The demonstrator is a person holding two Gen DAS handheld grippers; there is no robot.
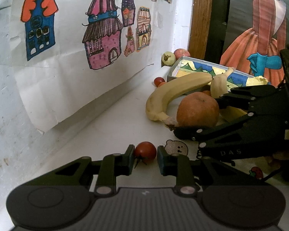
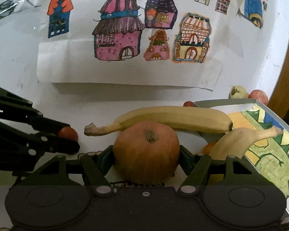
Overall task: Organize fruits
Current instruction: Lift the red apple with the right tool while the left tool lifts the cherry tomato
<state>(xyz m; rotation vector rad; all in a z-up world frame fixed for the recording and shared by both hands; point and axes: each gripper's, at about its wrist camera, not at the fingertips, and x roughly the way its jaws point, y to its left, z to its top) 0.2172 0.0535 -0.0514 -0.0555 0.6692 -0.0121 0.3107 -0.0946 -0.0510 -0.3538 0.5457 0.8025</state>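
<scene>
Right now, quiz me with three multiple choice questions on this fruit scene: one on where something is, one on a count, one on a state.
1. Where is the small red tomato?
A. In the tray
B. Between the left tongs' fingers
C. On top of the long banana

2. How many bananas show?
A. One
B. Two
C. Four

3. What are the right tongs doing?
A. Flanking the orange-brown apple
B. Gripping a banana
C. Hanging empty

Answers: 1 B, it sits between the fingers, with a gap on one side. 2 B, a long banana and a shorter banana leaning on the tray. 3 A, the fingers touch both its sides.
</scene>
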